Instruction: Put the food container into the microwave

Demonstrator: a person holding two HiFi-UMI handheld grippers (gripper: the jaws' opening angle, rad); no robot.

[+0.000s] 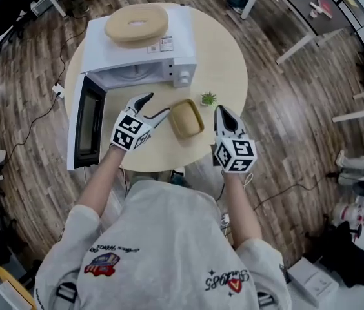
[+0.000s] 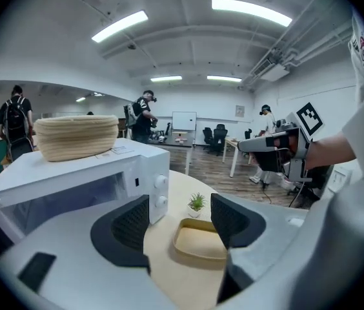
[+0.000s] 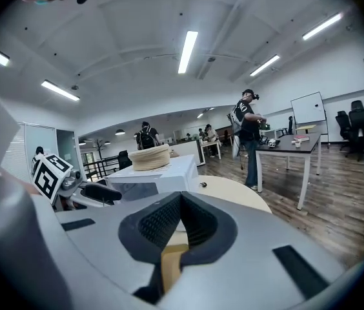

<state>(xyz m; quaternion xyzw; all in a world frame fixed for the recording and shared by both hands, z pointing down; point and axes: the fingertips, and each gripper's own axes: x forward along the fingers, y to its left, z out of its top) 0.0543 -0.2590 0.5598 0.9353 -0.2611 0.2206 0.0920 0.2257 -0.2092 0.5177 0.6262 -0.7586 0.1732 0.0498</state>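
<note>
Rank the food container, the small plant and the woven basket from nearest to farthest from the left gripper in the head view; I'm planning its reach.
1. Food container: on the table, just right of the left gripper.
2. Small plant: beyond the container, farther right.
3. Woven basket: on top of the microwave, at the table's far side.

Bright, even light comes from ceiling strip lights (image 2: 252, 10) high above the left gripper (image 2: 181, 216). Shadows are soft. Both gripper views bend fisheye-fashion toward dark, vignetted corners.
</note>
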